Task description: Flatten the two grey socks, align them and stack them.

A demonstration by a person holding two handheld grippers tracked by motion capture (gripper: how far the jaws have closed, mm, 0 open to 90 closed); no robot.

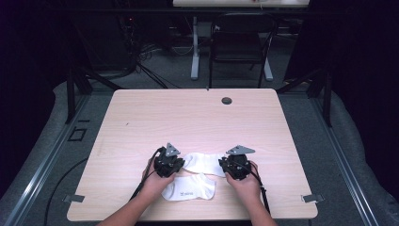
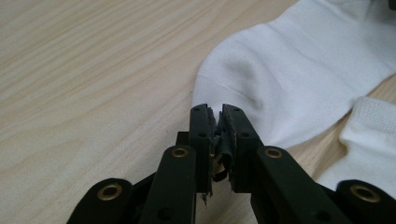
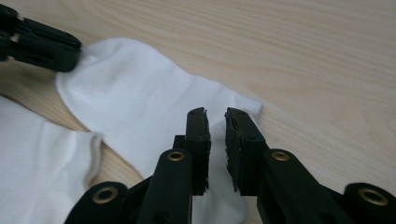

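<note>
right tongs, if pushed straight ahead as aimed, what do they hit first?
Likely the far sock: the right tongs hang over its edge with jaws slightly apart. Past that edge lies bare table. Height above the fabric is unclear.

High view hangs above the near edge of the table, looking forward and down. Both gripper views sit super low and close, each facing the far sock, probably from opposite ends.
</note>
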